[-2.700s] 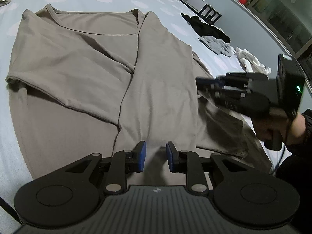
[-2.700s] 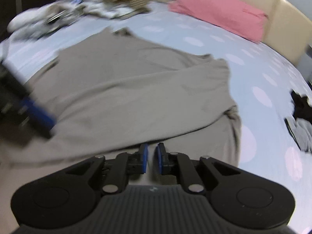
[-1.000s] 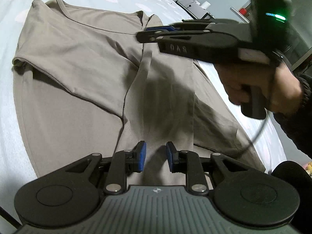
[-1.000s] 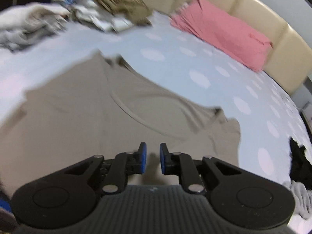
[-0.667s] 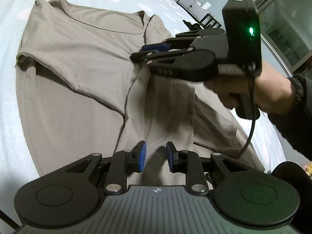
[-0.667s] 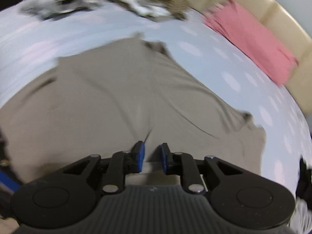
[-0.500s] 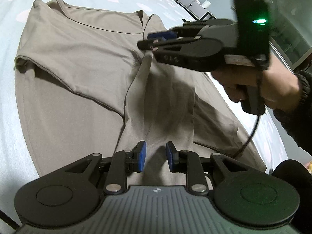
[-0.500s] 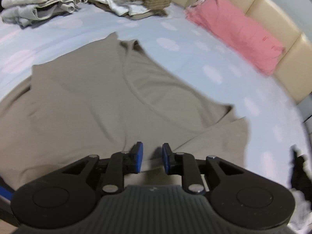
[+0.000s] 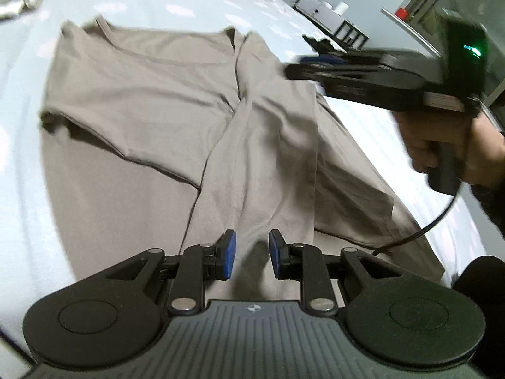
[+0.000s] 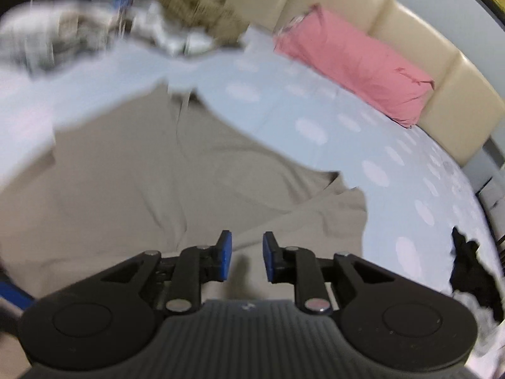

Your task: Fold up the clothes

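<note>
Taupe shirt (image 9: 151,101) spread on the pale dotted bedsheet (image 9: 28,195)

The shirt lies flat with its curved neckline at the end towards the pink pillow (image 10: 353,60). Both side panels are folded inward over the body, and their edges meet in a slanting seam down the middle. A flap sticks out flat on one side, and soft creases run across the cloth.

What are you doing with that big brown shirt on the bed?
A person is folding it with two hand-held grippers. The taupe shirt lies spread on the spotted bedsheet, with both sides already folded in toward the middle. The left gripper hovers over the shirt's near end, jaws apart and empty. The right gripper is above the shirt too, its jaws opening with nothing between them. Other clothes wait in piles by the pink pillow.
</note>
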Motion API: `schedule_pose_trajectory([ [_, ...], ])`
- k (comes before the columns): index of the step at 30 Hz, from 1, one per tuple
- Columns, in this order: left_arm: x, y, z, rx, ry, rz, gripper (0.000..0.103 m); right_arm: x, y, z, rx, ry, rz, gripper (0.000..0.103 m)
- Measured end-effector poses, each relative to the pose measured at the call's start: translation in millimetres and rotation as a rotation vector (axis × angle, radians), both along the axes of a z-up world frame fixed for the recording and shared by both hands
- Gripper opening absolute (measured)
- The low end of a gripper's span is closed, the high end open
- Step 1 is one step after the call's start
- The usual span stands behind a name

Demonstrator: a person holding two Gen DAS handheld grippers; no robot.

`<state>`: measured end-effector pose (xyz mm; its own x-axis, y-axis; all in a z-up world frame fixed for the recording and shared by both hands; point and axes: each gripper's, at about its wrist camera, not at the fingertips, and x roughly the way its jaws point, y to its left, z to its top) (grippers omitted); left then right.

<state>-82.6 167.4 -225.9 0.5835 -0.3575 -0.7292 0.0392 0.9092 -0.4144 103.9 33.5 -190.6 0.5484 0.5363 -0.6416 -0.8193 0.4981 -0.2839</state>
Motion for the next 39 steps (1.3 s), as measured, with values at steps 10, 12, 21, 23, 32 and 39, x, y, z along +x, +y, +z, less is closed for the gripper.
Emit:
schedule_pose_trajectory([
  [10,-108.6,27.0,20.1,0.068,0.061,0.104,0.025,-9.6,-159.9,22.5,-0.001,0.177,-0.049,0.043],
  [12,-131.4,27.3,20.6,0.093,0.077,0.109,0.025,-18.0,-189.0,19.9,-0.030,0.210,-0.038,0.043],
  [21,-166.6,1.4,20.0,0.154,0.146,0.072,0.025,-61.0,-247.5,4.1,-0.138,0.254,0.141,0.045],
  [23,-148.1,6.2,29.9,0.162,0.097,0.085,0.025,-56.1,-249.3,1.0,-0.115,0.279,0.128,0.045],
  [32,-6.9,71.9,59.8,0.170,-0.065,0.353,0.053,35.8,-184.7,10.5,0.117,0.335,0.077,0.047],
  [39,75.1,113.9,39.0,0.253,-0.016,0.537,0.053,118.1,-121.4,8.3,0.216,0.418,-0.020,0.055],
])
